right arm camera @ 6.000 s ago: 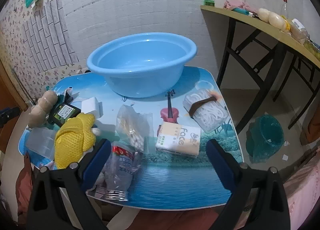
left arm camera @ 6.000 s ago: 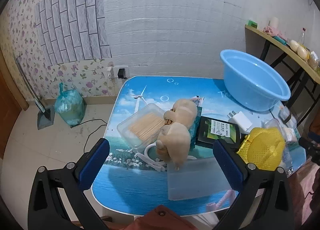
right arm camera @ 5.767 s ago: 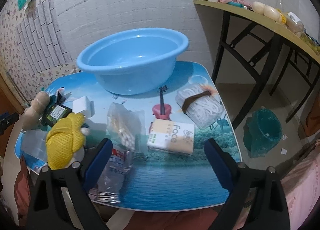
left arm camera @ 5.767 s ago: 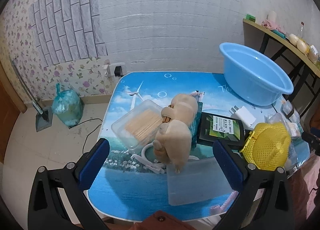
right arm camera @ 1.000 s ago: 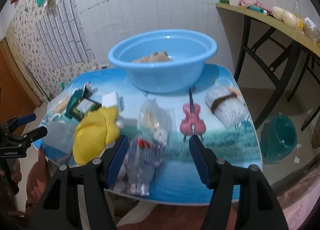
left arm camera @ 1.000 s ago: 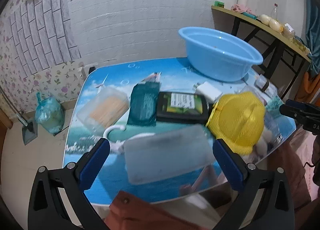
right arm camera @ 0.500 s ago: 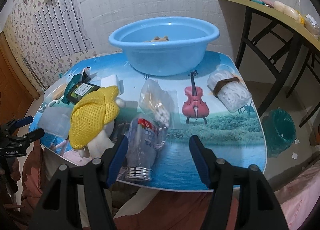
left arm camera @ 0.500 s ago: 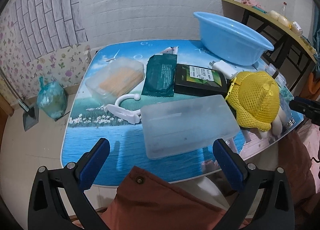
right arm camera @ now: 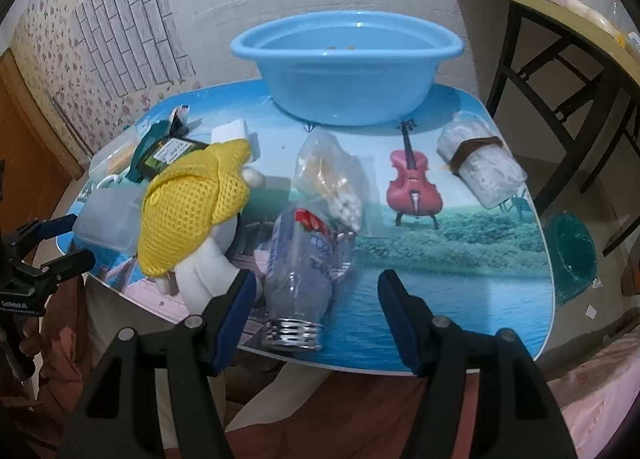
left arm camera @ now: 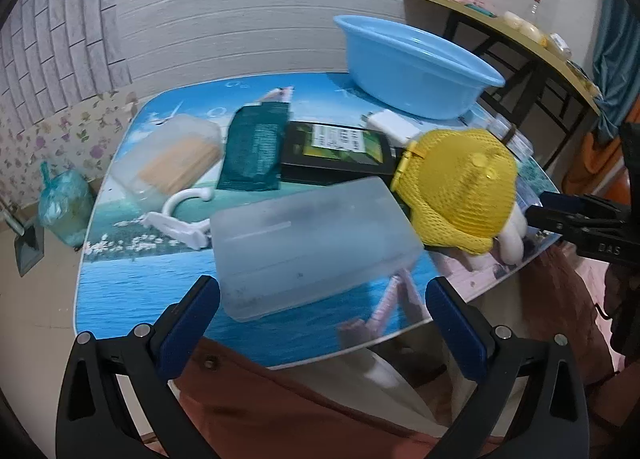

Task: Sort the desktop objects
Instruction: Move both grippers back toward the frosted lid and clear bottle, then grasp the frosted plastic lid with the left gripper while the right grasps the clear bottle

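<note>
Both grippers stood apart, holding nothing: the left gripper (left arm camera: 320,299) low-centre before the frosted box (left arm camera: 312,247), the right gripper (right arm camera: 314,295) around the bottle (right arm camera: 304,271) (pads not touching). Upper centre sat the blue basin (right arm camera: 348,71).

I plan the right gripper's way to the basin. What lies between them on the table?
In the right wrist view, a lying clear bottle sits nearest the right gripper, then a clear bag; behind it stands the basin.
</note>
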### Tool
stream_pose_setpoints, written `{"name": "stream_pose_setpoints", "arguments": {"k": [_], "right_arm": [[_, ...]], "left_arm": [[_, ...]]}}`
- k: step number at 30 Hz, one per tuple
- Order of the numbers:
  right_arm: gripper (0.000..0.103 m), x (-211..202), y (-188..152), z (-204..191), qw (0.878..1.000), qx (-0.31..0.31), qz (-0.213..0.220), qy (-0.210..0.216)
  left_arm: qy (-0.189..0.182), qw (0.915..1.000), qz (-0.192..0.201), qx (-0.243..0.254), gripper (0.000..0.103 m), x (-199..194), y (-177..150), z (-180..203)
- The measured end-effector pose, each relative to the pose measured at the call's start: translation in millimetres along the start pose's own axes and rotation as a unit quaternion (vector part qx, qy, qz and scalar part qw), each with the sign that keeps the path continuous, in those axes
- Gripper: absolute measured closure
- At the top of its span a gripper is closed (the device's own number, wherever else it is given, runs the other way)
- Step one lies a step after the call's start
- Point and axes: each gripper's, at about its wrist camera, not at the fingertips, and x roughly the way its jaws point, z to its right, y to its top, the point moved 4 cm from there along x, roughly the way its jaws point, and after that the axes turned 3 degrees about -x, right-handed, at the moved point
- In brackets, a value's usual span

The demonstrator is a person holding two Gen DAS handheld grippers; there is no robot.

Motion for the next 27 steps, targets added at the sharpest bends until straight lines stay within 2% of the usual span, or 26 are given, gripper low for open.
{"name": "stream_pose_setpoints", "arguments": {"k": [5, 10, 17, 22, 27], "right_arm": [[0.04, 8.5, -7.2, 3.7, 1.0, 0.011, -0.012, -0.002], [0.067, 4.1, -7.9, 9.0, 1.0, 0.012, 0.002, -0.005], [0.067, 2.6, -7.7, 23.0, 1.0, 0.023, 0.004, -0.009], [0.067, 1.1, -10.1, 24.7, 1.0, 0.025, 0.006, -0.005], [0.067, 1.2, -9.9, 25.3, 1.0, 0.028, 0.005, -0.002]], "left_arm": [[-0.01, 0.9998, -0.008, 0.017, 0.0, 0.2, -3.1, 13.9], [-0.023, 0.9995, -0.006, 0.022, 0.0, -8.6, -5.2, 22.5], [0.007, 0.9992, 0.004, 0.038, 0.0, -11.8, 3.1, 16.5], [0.025, 0.9971, 0.006, 0.072, 0.0, -0.3, 11.3, 18.3], [0.027, 0.9944, 0.006, 0.102, 0.0, 9.4, 18.0, 25.5]]}}
